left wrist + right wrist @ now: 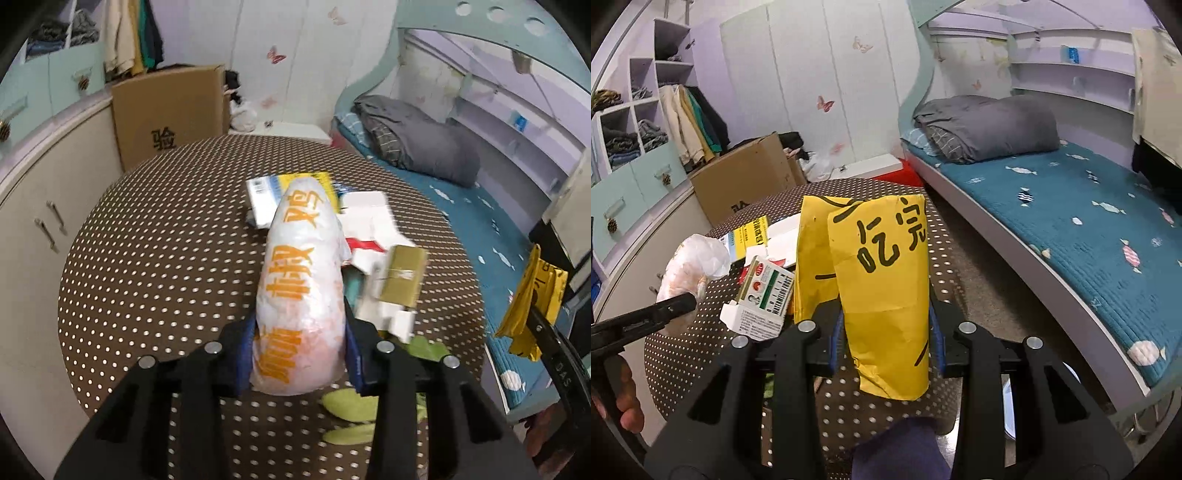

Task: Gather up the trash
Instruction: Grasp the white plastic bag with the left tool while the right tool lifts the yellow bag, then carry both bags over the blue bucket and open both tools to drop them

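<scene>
Left gripper (300, 363) clamps white wrapper (301, 280), right gripper (886, 354) yellow bag (882, 280) (both lifted); boxes (764, 299) left on counter (159, 236).

Tabletop (147, 258): I see brown with white dots. Plastic bag (301, 295): white, orange characters. Paper bag (886, 280): yellow, black characters. Small box (764, 299): white with green and red print. Bed cover (1089, 236): teal, candy pattern. Quilt (990, 125): grey.
</scene>
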`<action>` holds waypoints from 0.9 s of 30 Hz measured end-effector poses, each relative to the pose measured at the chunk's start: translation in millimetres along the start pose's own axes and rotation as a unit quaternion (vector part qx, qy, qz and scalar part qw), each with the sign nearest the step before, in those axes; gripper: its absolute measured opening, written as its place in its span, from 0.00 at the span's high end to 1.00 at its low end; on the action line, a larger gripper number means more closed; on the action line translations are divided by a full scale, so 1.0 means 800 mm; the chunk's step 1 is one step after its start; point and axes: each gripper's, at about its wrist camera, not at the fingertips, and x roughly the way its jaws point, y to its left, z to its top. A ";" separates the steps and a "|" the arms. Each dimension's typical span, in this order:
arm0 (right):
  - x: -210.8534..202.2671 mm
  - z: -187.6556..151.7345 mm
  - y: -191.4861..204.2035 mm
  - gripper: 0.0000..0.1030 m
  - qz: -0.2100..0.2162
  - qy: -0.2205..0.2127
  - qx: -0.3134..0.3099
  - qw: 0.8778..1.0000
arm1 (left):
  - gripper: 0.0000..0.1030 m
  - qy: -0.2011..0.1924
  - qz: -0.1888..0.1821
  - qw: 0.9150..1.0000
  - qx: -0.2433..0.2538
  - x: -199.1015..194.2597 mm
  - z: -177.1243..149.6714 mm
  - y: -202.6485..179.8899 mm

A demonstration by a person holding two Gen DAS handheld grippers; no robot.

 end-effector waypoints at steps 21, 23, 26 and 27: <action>-0.079 -0.023 -0.094 0.66 -0.083 -0.034 0.070 0.994 | 0.61 -0.006 -0.098 0.987 0.127 -0.021 -0.024 -0.169; -0.084 -0.027 -0.104 0.66 -0.091 -0.036 0.078 0.992 | 0.61 -0.001 -0.111 0.984 0.140 -0.019 -0.029 -0.186; -0.092 -0.032 -0.121 0.66 -0.105 -0.039 0.089 0.990 | 0.61 0.000 -0.124 0.978 0.167 -0.020 -0.036 -0.212; -0.093 -0.034 -0.124 0.66 -0.111 -0.041 0.091 0.989 | 0.61 0.000 -0.126 0.976 0.176 -0.020 -0.040 -0.221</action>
